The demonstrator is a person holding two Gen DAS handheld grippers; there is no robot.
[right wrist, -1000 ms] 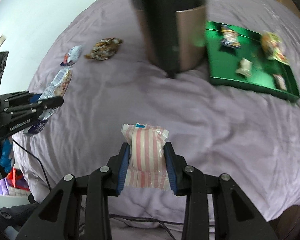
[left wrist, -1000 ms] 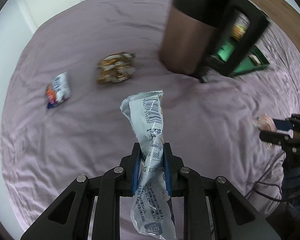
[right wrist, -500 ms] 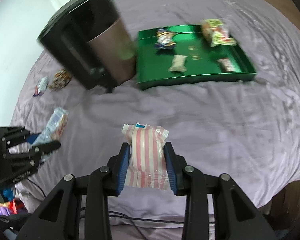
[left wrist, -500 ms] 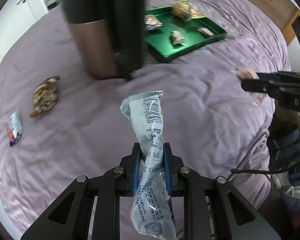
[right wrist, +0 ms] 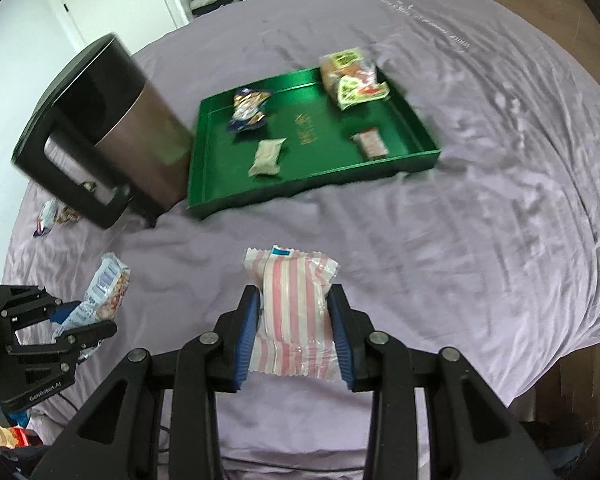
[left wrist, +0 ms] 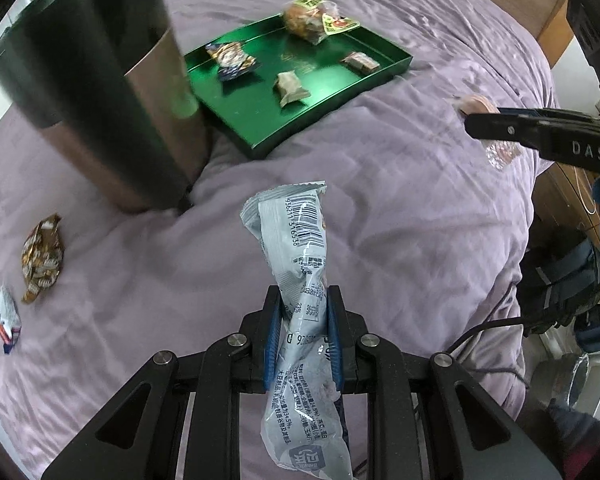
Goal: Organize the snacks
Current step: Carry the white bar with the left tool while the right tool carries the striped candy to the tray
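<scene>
Since a second ago both cameras have swung round, so the green tray (right wrist: 204,152) now sits in fuller view past the bin (right wrist: 140,140), which has slid to the left. The left gripper (left wrist: 303,312) is clamped on a long grey wrapper (left wrist: 300,264), its lower end running out of frame; the right gripper (right wrist: 296,308) pinches a pink-striped packet (right wrist: 292,300), jaws parted only as wide as the packet. Both are held above the purple bedspread (right wrist: 460,220), short of the tray. Four snacks lie in the tray (their labels are too blurred to read). The left wrist view shows two loose packets on the bed, a brown one (left wrist: 42,258) and a small white one (left wrist: 7,318); in the right wrist view the bin's handle half hides them.
</scene>
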